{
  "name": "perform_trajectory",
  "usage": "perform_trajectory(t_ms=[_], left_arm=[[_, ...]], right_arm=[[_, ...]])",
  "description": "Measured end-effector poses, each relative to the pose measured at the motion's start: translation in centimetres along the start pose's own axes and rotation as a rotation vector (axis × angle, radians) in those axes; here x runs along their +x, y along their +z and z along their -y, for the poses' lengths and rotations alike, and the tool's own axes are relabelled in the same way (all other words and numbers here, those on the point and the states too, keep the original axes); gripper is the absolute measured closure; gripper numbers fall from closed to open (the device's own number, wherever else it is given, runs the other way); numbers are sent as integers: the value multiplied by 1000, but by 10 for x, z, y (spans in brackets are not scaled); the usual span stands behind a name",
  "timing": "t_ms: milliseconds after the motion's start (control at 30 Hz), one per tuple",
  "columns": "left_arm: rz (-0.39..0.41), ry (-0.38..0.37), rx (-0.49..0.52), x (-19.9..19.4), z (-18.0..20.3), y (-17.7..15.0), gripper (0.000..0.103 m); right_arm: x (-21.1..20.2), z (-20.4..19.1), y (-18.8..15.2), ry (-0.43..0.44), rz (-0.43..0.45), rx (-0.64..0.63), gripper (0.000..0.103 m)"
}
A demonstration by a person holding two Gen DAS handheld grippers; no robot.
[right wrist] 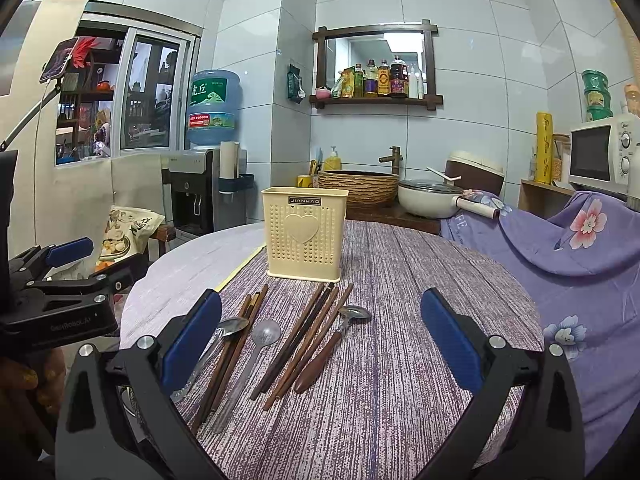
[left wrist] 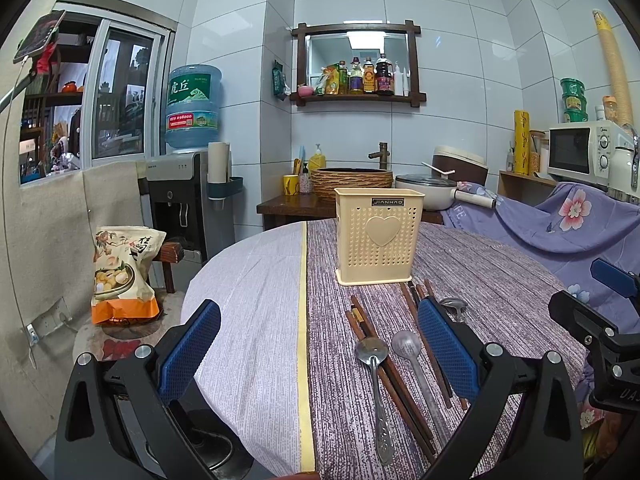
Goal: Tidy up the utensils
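Both the left gripper (left wrist: 318,354) and right gripper (right wrist: 320,344) hover wide open and empty. At twelve o'clock stands the cream holder (right wrist: 305,234); before it lie a steel spoon (right wrist: 224,338), chopsticks (right wrist: 298,338) and a wooden-handled spoon (right wrist: 332,344). These look light, stiff and slippery, probably best pinched mid-shaft.

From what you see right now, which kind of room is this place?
Most likely a small home kitchen: a microwave, a basin with a faucet, and bottles of cooking oil and sauce on a wall shelf.
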State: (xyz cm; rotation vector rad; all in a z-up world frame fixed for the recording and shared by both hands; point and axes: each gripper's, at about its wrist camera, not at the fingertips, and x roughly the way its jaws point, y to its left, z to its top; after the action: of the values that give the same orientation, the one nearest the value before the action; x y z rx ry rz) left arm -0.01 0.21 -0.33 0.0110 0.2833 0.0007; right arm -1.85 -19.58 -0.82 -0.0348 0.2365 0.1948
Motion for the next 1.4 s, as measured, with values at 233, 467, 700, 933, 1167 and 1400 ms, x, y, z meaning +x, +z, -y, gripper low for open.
perform_trajectory(t_ms=[233,467,700,933,1167,1400], left_arm=[[-2,0,0,1,-1,-2,6],[-2,0,0,1,-1,-2,6],[-11,-1,-4,3,-2,-7,6],[-73,6,8,16,-4,-12,6],[-204,-2,-6,44,-16,-21,6],[-342,-73,6,77,-17,-29,6]], right_arm=[[0,0,0,0,-1,0,5],[0,-1,0,0,0,0,5],[3,-4,-3,1,-5,-4,5],[13,-3,-6,-25,-49,-2,5],[39,17,-12,-58,-167,60,5],[86,39,-21,-73,-356,113,5]])
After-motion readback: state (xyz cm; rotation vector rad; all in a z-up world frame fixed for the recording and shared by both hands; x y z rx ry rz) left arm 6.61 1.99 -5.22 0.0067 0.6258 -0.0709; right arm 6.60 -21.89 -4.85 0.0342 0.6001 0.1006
